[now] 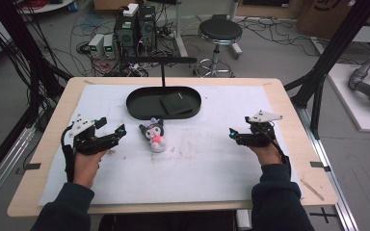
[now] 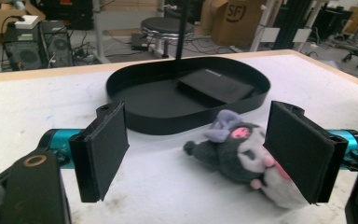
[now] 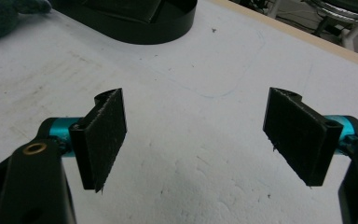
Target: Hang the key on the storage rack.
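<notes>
We locate the plush toy [image 1: 154, 136] lying on its side on the white mat [image 1: 207, 163] near the middle of the counter [image 1: 53, 139], just in front of the black oval tray [image 1: 137, 107]. The toy is dark grey with a white face, a lilac bow and a pink body; it touches neither gripper. A flat black pad [image 1: 176, 103] rests inside the tray, toward its right half, and a thin black post rises from the tray's far side. The left gripper [image 1: 112, 131] sits to the toy's left, near it, pointing toward it; in the left gripper view [image 2: 198, 154] its fingers [image 2: 105, 149] stand wide apart, and the toy [image 2: 242, 156] lies ahead of them beside the right-hand pad, partly covered by it, with nothing clamped. The right gripper [image 1: 232, 133] sits well apart from the toy on the mat's right side; in the right gripper view [image 3: 193, 140] its fingers [image 3: 105, 137] likewise stand wide, with bare mat between them.
</notes>
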A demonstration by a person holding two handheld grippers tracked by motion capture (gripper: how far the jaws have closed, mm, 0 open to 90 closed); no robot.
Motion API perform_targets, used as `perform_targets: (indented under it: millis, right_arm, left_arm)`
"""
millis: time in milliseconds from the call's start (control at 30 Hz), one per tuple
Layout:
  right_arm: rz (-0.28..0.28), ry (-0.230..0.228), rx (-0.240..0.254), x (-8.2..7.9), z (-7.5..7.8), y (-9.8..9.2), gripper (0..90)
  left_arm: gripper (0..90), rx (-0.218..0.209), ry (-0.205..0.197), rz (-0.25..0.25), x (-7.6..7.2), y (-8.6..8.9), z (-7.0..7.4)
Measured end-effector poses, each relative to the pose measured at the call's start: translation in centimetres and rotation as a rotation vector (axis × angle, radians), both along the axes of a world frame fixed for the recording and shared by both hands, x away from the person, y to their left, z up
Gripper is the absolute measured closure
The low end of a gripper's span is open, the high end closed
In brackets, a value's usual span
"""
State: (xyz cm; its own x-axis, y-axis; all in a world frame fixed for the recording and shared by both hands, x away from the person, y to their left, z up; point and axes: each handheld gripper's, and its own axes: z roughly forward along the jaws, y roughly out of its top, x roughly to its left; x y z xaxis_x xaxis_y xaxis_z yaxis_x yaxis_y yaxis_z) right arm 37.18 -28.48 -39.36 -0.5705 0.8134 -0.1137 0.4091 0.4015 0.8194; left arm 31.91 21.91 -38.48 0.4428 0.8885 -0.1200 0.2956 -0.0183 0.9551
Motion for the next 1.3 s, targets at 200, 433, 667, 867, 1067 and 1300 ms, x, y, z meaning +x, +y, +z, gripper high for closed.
perform_targets:
  millis: [200,433,667,867,1067,1300]
  right_arm:
    - [-0.003,0.007,-0.012,0.0,-0.3,0.1,21.8]
    - [-0.008,0.026,-0.027,-0.1,-0.7,0.4,21.8]
    - [0.003,0.02,-0.03,-0.4,-0.8,0.4,22.0]
    - [0.003,0.024,-0.028,-0.3,-0.8,0.2,22.1]
    - [0.009,0.03,-0.038,-0.3,-1.0,0.5,22.7]
    - [0.013,0.036,-0.036,-0.2,-1.1,0.3,22.8]
  left_arm:
    - [21.1,-0.001,0.02,-0.033,0.4,-1.4,0.1]
    - [21.0,0.004,0.096,-0.048,1.6,-4.1,-1.2]
    - [21.4,0.035,0.157,-0.03,2.6,-7.5,-2.5]
    - [21.7,0.072,0.203,-0.013,3.6,-9.3,-3.5]
    - [20.8,0.15,0.263,-0.013,4.9,-11.1,-4.8]
    - [29.6,0.189,0.26,-0.081,5.5,-10.7,-4.5]
